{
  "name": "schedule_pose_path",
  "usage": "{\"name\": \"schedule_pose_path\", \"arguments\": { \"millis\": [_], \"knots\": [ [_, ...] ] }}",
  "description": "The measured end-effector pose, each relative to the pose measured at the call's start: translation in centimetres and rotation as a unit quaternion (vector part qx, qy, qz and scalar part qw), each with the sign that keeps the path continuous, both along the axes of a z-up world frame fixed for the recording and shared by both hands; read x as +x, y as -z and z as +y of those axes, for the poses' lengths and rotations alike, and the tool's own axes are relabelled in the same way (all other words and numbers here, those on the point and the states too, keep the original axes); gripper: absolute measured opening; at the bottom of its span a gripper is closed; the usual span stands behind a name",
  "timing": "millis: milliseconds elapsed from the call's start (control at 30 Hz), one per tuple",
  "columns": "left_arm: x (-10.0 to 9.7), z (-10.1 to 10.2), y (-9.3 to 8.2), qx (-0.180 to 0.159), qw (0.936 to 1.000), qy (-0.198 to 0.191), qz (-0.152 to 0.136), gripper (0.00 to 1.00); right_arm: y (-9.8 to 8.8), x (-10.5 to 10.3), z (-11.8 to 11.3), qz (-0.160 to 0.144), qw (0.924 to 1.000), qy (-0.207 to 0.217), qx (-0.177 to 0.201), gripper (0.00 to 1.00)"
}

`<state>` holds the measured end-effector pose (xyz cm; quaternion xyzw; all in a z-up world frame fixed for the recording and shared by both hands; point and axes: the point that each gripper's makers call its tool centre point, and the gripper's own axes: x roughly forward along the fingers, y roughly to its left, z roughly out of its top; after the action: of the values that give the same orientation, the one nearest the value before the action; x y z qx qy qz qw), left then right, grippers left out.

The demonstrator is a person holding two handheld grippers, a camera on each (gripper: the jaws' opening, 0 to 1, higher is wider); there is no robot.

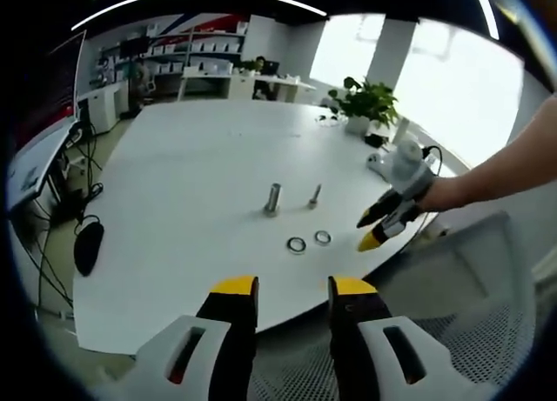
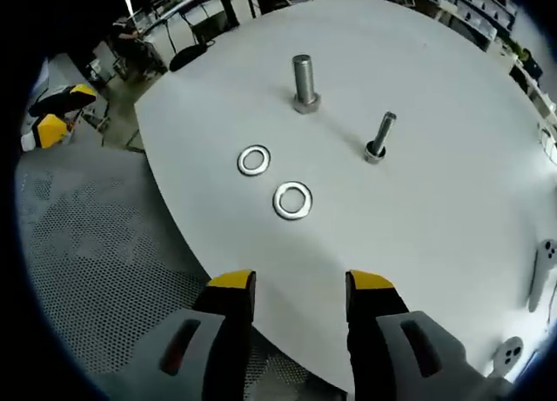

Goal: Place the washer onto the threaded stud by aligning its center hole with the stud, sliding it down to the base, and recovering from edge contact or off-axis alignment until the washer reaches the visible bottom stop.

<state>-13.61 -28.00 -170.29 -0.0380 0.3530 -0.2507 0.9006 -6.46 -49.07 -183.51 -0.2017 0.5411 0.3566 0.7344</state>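
The left hand-held gripper (image 1: pixel 292 290) has its yellow-tipped jaws parted and empty. The right hand-held gripper (image 2: pixel 298 285) likewise has its jaws apart, gripping nothing; in the left gripper view it hangs from a bare forearm (image 1: pixel 500 170), its tips seemingly slightly spread.

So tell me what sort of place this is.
Probably an office or lab workroom. A large white table fills the middle, shelving with storage bins lines the far wall, and a potted plant stands by bright windows. On the table, two studs and two washers are set out like a test setup.
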Motion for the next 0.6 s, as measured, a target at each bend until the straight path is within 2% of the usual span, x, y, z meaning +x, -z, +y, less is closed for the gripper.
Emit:
{"name": "schedule_pose_path", "arguments": {
  "millis": [233, 300, 433, 600],
  "knots": [
    [-0.1, -0.1, 0.1, -0.001, 1.0000, 0.004, 0.005, 0.29, 1.0, -0.3, -1.0, -0.001, 0.9989, -0.032, -0.034, 0.44],
    [-0.2, -0.1, 0.2, 0.001, 1.0000, 0.006, 0.007, 0.29, 1.0, -0.3, -1.0, -0.001, 0.9990, -0.032, -0.033, 0.44],
    [-0.1, -0.1, 0.2, 0.000, 1.0000, 0.003, 0.005, 0.28, 1.1, -0.3, -0.2, -0.002, 0.9992, -0.032, -0.023, 0.44],
    [-0.1, -0.2, 0.2, 0.001, 0.9999, 0.008, 0.007, 0.27, 1.3, 0.3, 1.3, -0.012, 0.9984, -0.051, -0.020, 0.42]
  ]
}}
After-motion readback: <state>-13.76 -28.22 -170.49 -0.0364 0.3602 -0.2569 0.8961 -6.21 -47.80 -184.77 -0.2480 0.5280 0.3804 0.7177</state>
